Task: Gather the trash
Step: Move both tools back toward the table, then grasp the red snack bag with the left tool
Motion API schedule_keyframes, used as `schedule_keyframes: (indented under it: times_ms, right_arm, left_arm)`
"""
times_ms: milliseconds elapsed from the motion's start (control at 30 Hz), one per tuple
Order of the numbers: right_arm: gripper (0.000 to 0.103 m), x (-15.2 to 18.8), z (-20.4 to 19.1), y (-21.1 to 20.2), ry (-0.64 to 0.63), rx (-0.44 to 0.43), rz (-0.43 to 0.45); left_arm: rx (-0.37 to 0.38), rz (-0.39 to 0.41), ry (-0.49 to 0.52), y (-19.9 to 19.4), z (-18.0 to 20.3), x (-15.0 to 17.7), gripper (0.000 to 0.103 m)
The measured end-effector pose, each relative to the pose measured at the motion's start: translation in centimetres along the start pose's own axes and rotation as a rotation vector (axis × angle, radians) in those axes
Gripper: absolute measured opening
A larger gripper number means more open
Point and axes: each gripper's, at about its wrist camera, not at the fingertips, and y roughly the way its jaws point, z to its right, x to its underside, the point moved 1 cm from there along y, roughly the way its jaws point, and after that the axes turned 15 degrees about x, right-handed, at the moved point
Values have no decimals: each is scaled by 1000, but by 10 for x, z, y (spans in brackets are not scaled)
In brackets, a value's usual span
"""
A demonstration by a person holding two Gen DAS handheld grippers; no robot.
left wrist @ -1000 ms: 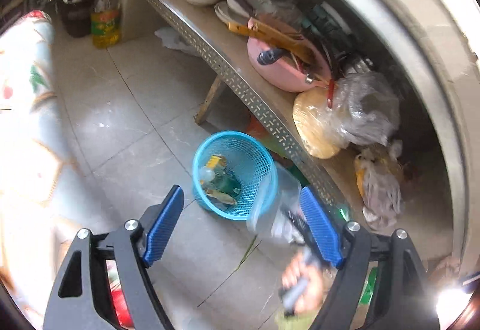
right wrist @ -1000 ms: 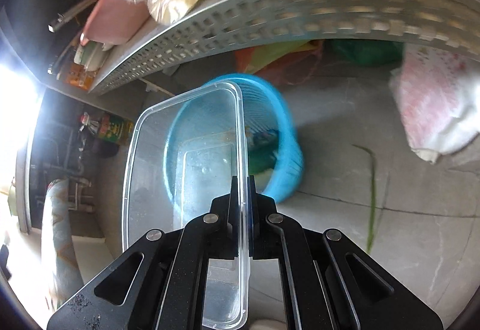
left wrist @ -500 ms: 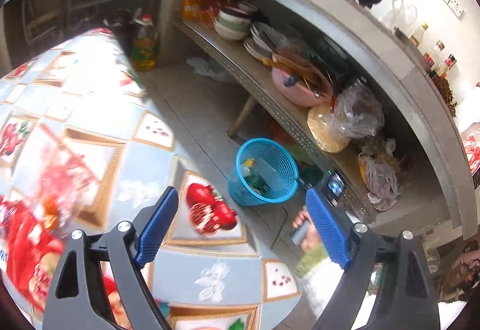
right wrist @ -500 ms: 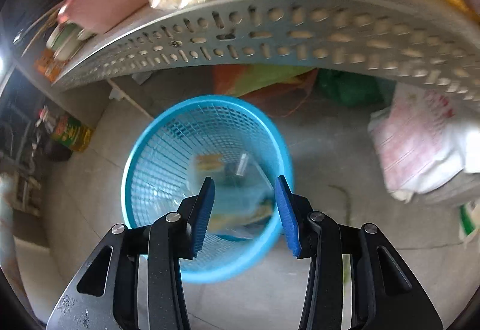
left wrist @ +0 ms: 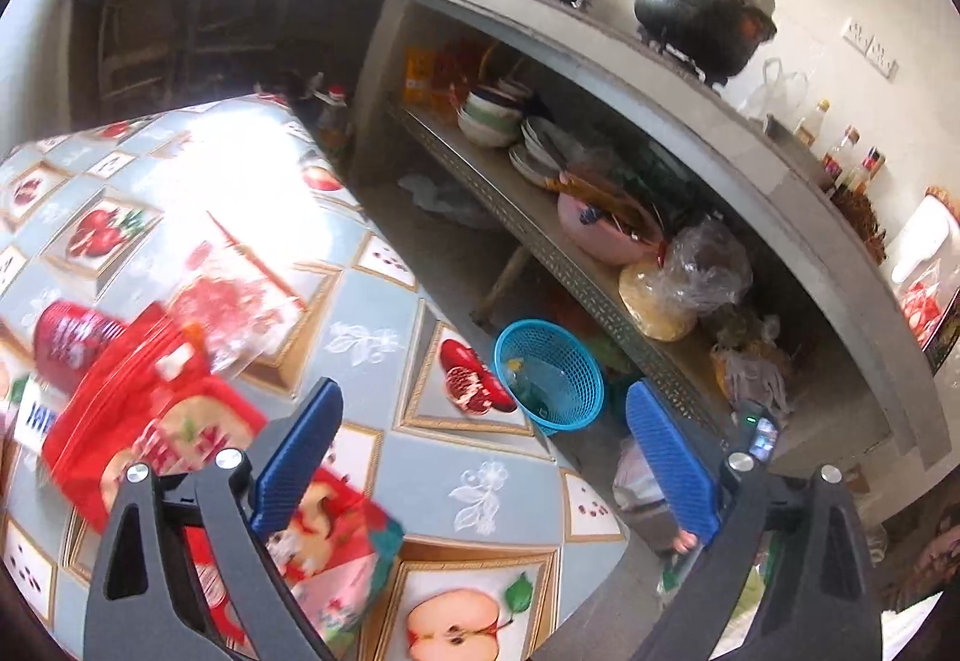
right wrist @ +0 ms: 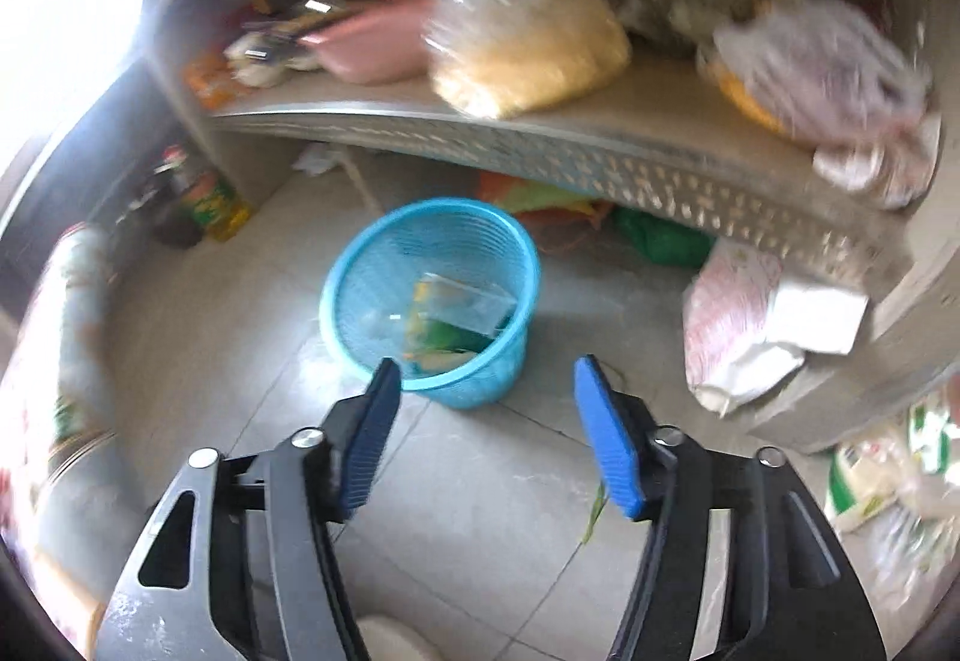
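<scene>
A blue mesh trash basket (right wrist: 474,265) stands on the tiled floor below a metal shelf; it also shows in the left wrist view (left wrist: 570,385). A clear plastic container (right wrist: 474,307) lies inside it on other trash. My right gripper (right wrist: 486,439) is open and empty, just above and in front of the basket. My left gripper (left wrist: 480,463) is open and empty, high above a table with a fruit-print cloth (left wrist: 372,301). Red snack wrappers (left wrist: 150,409) lie on that table under its left finger.
A perforated metal shelf (left wrist: 540,235) holds bowls, a pink basin (left wrist: 600,235) and plastic bags (right wrist: 528,54). An oil bottle (right wrist: 210,199) stands on the floor at left. A white sack (right wrist: 744,325) lies right of the basket. Pots sit on the counter above.
My right gripper opened and let go of the clear container, which now lies in the basket, then pulled back. My left gripper rose and moved back over the table.
</scene>
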Motion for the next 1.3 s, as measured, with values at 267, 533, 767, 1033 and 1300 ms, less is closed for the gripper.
schedule_keyframes:
  times_ms: [267,533,767,1033,1300]
  right_arm:
    - [80,-15,-31,-88,-98,-105,117]
    - [96,-4,-90,-147,-180,-128,184]
    - [96,30,-141,-183,-386,-197,222]
    - [96,63,-187,-204,-575,-342,222]
    - [96,76,-218,-210,-591,-561,147]
  left_arm:
    - [-87,100,-58,-52,-29,30,97]
    - [-191,177,-111,-100,-54,63,97]
    - [-279,226,-176,-137,-77,92,97]
    - [-308,253,-195,-158,-97,117,97]
    - [-189,239,-207,-137,-107,132,97]
